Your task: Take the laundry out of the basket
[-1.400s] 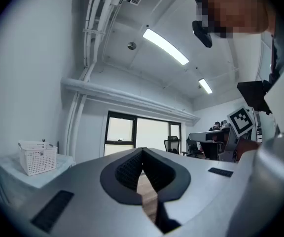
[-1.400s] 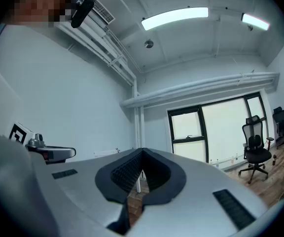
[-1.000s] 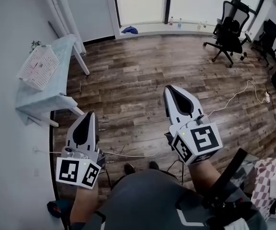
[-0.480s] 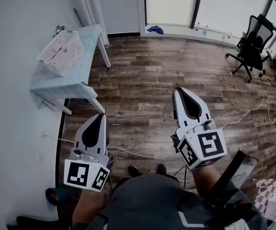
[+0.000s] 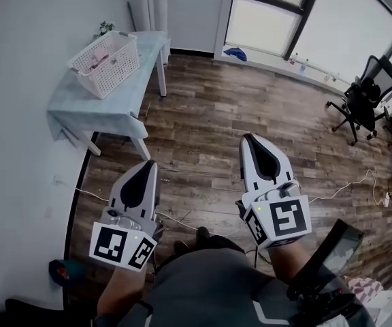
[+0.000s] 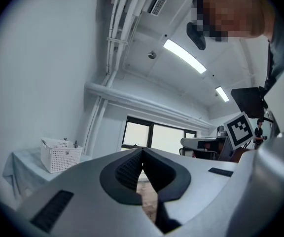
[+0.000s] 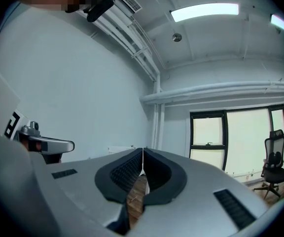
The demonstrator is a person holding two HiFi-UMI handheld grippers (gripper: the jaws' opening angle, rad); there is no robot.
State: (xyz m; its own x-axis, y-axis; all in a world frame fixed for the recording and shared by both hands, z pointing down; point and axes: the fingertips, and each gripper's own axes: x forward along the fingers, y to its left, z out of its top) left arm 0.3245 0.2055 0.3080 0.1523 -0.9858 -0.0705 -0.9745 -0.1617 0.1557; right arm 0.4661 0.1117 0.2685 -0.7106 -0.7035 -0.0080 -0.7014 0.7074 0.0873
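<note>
Head view is showing me standing on the wood floor (image 5: 203, 107), well apart from the pale blue table (image 5: 90, 118) at my upper left. The white basket (image 5: 113, 70) is sitting on that table, and something pink, which I take for the laundry (image 5: 101, 58), is lying inside it. How much is in there I cannot tell from here.

I am holding the left tongs (image 5: 149, 163) and the right tongs (image 5: 248, 137) low in front of my body. Both are pointing out over the floor, neither near the basket. Left gripper view is showing the left jaws pressed together at the tip with nothing between them, and the basket off to the left side. Right gripper view is showing the right jaws pressed together too, and empty.

So I am judging that I am only at the approach: nothing is out of the basket yet. The next move is calling for me to close the gap to the table and turn the tongs toward the basket's open top. I would then spread at least one pair of jaws and reach down over the rim onto the cloth, without shoving the light basket along the tabletop.
</note>
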